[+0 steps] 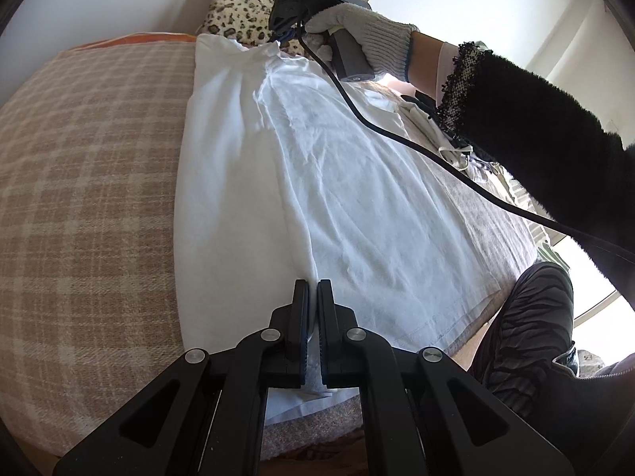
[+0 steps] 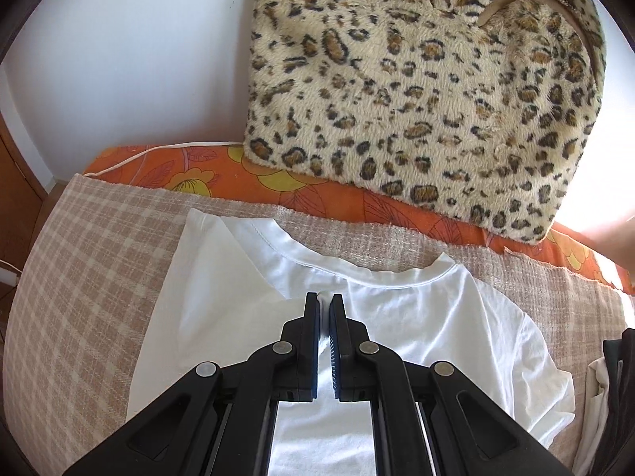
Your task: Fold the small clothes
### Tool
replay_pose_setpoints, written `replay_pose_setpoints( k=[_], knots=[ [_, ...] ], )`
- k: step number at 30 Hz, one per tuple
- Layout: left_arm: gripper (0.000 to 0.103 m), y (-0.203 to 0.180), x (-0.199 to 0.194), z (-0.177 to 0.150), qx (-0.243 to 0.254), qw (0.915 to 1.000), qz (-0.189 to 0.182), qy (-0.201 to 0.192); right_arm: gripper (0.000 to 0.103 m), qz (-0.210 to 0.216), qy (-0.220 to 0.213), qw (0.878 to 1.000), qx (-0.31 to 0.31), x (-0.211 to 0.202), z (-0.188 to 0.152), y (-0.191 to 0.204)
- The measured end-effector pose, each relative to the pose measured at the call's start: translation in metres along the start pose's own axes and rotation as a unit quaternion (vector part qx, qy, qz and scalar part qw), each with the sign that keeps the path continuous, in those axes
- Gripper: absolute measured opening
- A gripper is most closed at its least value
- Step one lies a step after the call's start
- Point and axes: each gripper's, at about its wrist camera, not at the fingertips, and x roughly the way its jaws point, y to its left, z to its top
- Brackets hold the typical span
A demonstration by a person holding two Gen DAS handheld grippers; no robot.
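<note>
A white T-shirt (image 1: 357,198) is lying spread across a beige plaid blanket (image 1: 87,182) that is covering a bed. One long side of the shirt is lying doubled over toward the middle, making a raised crease running from the hem up to the shoulder.

The left gripper (image 1: 312,283) is pinching the folded edge of the T-shirt near the hem; its jaws are standing nearly together with white cloth showing between the blue pads. In the left wrist view, a hand in a white knit glove (image 1: 369,35), coming out of a fuzzy black sleeve (image 1: 535,139), is holding the right tool at the shirt's far end, with a black cable (image 1: 397,131) trailing across the cloth.

The right gripper (image 2: 324,297) is closing on a small fold of the shirt just below the round neckline (image 2: 345,273), its jaws narrow with a bit of white fabric poking out at the tips.

Beyond the collar, a leopard-print fleece item (image 2: 428,91) is resting on an orange floral sheet (image 2: 190,174) against a white wall (image 2: 131,59). Other pale and dark garments (image 2: 607,396) are lying heaped at the right edge of the blanket.
</note>
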Motion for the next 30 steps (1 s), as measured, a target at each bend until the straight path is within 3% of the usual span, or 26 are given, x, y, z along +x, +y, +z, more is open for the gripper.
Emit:
replay_pose_setpoints(
  k=[5, 6, 8, 9, 10, 12, 14, 18, 21, 24, 30],
  knots=[
    [0.003, -0.002, 0.001, 0.000, -0.008, 0.9998, -0.018, 0.004, 0.002, 0.005, 0.009, 1.000, 0.003, 0.002, -0.002, -0.006],
    [0.004, -0.002, 0.001, 0.001, -0.016, 0.9993, -0.033, 0.008, 0.002, 0.003, 0.009, 1.000, 0.004, 0.003, -0.003, -0.005],
    [0.016, -0.004, 0.000, 0.001, -0.032, 0.9948, -0.095, 0.020, 0.004, 0.003, 0.009, 1.000, 0.006, 0.004, -0.004, -0.004],
    [0.021, -0.007, -0.002, 0.001, -0.028, 0.9936, -0.108, 0.021, 0.004, 0.010, 0.014, 1.000, 0.008, 0.006, -0.004, -0.003],
    [0.027, -0.012, -0.006, 0.000, -0.012, 0.9947, -0.101, 0.019, 0.009, 0.011, 0.020, 1.000, 0.009, 0.009, -0.004, -0.002],
    [0.027, -0.017, -0.014, -0.002, 0.013, 0.9965, -0.082, 0.008, 0.020, -0.004, 0.036, 0.999, 0.003, 0.009, -0.006, 0.001],
    [0.027, -0.012, -0.027, -0.003, 0.005, 0.9973, -0.073, -0.009, 0.032, -0.017, 0.029, 0.999, -0.008, 0.003, -0.008, 0.004],
    [0.027, 0.017, -0.049, -0.008, -0.036, 0.9984, -0.019, -0.039, 0.034, -0.009, 0.014, 1.000, -0.008, -0.025, -0.017, 0.002],
    [0.027, 0.039, -0.052, -0.017, -0.080, 0.9962, 0.000, -0.033, 0.035, 0.025, 0.005, 1.000, 0.004, -0.053, -0.031, -0.007],
    [0.027, 0.048, -0.052, -0.024, -0.094, 0.9951, 0.022, -0.021, 0.036, 0.073, 0.004, 0.997, 0.005, -0.083, -0.057, -0.010],
    [0.032, 0.046, -0.046, -0.032, -0.094, 0.9945, 0.046, -0.003, 0.037, 0.201, 0.043, 0.979, -0.001, -0.127, -0.147, -0.005]
  ],
)
